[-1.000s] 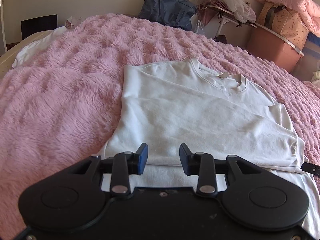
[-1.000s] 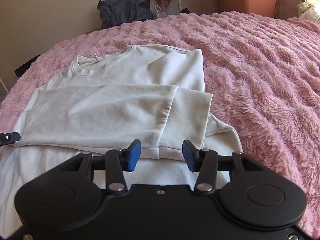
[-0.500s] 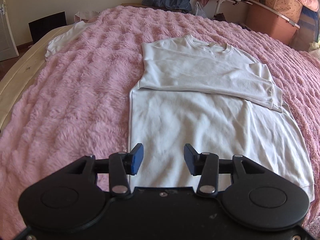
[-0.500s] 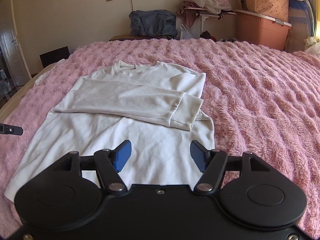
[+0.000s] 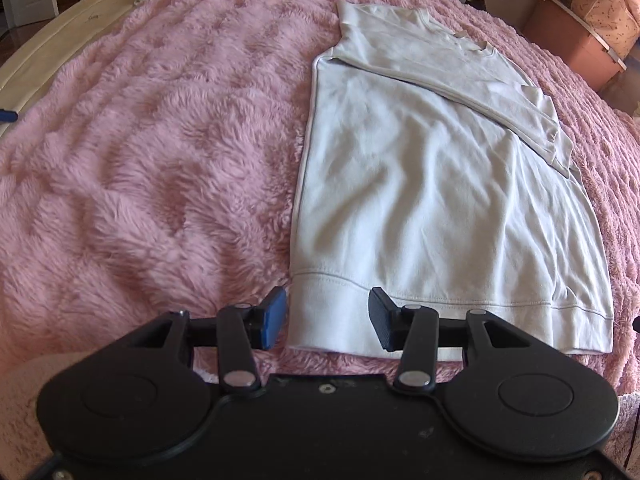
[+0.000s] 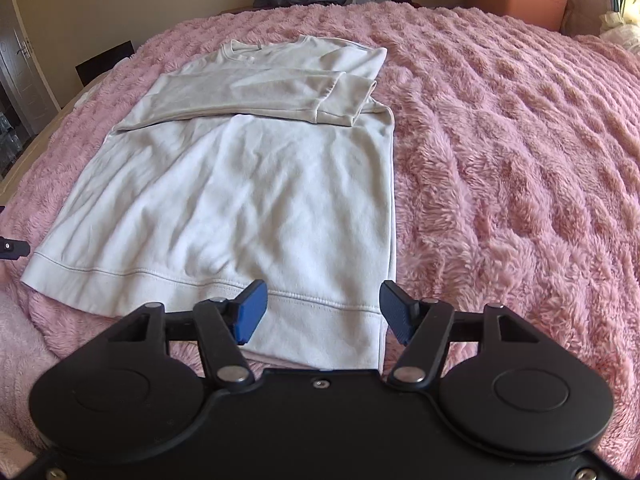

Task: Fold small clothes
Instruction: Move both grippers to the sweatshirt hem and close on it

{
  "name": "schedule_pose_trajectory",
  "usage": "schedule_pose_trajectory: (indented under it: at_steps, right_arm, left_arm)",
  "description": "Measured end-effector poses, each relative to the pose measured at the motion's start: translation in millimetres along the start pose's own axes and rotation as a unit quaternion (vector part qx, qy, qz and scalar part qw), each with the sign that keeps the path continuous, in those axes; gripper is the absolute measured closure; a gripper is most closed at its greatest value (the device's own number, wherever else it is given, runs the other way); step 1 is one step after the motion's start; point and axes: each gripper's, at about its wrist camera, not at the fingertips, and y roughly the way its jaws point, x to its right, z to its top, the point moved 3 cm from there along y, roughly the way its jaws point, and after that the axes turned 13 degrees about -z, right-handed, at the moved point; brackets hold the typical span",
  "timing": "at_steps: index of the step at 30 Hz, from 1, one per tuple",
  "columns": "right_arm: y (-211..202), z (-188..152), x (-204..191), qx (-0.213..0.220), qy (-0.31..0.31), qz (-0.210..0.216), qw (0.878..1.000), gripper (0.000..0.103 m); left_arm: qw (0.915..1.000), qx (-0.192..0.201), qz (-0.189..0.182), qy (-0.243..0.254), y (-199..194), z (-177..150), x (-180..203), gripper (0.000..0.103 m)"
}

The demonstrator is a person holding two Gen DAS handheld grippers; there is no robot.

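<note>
A white sweatshirt (image 5: 432, 200) lies flat on the bed's fluffy pink blanket (image 5: 160, 140), both sleeves folded across its chest below the collar. The left tool (image 5: 327, 322) hovers over the hem's left corner, fingers spread apart with the ribbed band showing between them, gripping nothing. The right tool (image 6: 320, 312) hovers over the hem's right corner, its jaws closing with the hem's cloth between them but not yet pinched
</note>
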Motion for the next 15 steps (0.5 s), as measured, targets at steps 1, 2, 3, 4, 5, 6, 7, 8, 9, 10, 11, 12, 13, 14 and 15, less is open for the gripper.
schedule_pose_trajectory:
  at_steps: [1,2,3,4,5,6,7,8,9,10,11,12,13,14,15]
  right_arm:
    - [-0.4,-3.7,2.2,0.000,-0.001,-0.001,1.000,0.043]
    - [-0.3,-6.6,3.7,-0.002,-0.005,-0.006,1.000,0.043]
    - [0.6,-9.0,5.1,-0.006,-0.007,-0.012,1.000,0.043]
    - [2.3,-11.2,6.7,-0.012,-0.008,-0.013,1.000,0.043]
    - [3.9,-12.7,8.1,-0.017,-0.007,-0.011,1.000,0.043]
    - [6.1,-14.2,9.7,-0.025,-0.005,-0.008,1.000,0.043]
    - [8.3,-15.5,11.2,-0.031,-0.001,-0.005,1.000,0.043]
    - [10.6,-16.0,12.2,-0.035,0.002,-0.001,0.999,0.043]
    - [12.8,-16.5,13.4,-0.040,0.005,0.005,0.999,0.043]
    - [14.7,-16.5,13.7,-0.045,0.008,0.008,0.999,0.043]
    - [16.5,-16.5,13.7,-0.050,0.008,0.013,0.999,0.043]
    - [18.3,-16.7,13.6,-0.054,0.008,0.019,0.998,0.043]
    - [20.5,-17.1,13.5,-0.060,0.009,0.024,0.998,0.043]
    - [23.0,-16.7,13.8,-0.065,0.010,0.028,0.997,0.043]
    - [25.1,-16.8,14.3,-0.070,0.012,0.032,0.997,0.043]
  left_arm:
    - [1.0000,-0.001,0.004,-0.006,-1.1,-1.6,-4.5,0.055]
    - [0.9999,-0.001,0.005,-0.015,0.0,0.3,-7.5,0.055]
    - [0.9997,-0.003,-0.003,-0.025,-1.2,-0.9,-12.1,0.055]
    - [0.9991,-0.007,-0.014,-0.041,-0.5,-2.5,-17.4,0.055]
    - [0.9983,-0.011,-0.023,-0.052,0.4,-2.6,-21.6,0.055]
    - [0.9976,-0.016,-0.031,-0.061,2.1,-3.1,-25.2,0.055]
    - [0.9971,-0.022,-0.031,-0.066,4.8,-3.1,-27.5,0.055]
    - [0.9967,-0.029,-0.032,-0.068,8.0,-2.6,-29.1,0.055]
    - [0.9962,-0.037,-0.037,-0.070,11.9,-0.9,-29.9,0.055]
    - [0.9956,-0.044,-0.043,-0.071,14.5,-0.6,-29.9,0.055]
    - [0.9946,-0.050,-0.050,-0.076,19.0,0.3,-30.1,0.055]
    - [0.9940,-0.055,-0.052,-0.079,21.9,1.0,-30.1,0.055]
    - [0.9936,-0.061,-0.054,-0.078,25.7,2.0,-29.4,0.055]
    - [0.9933,-0.064,-0.057,-0.078,27.7,2.5,-28.9,0.055]
    - [0.9922,-0.071,-0.064,-0.079,32.2,4.5,-29.5,0.055]
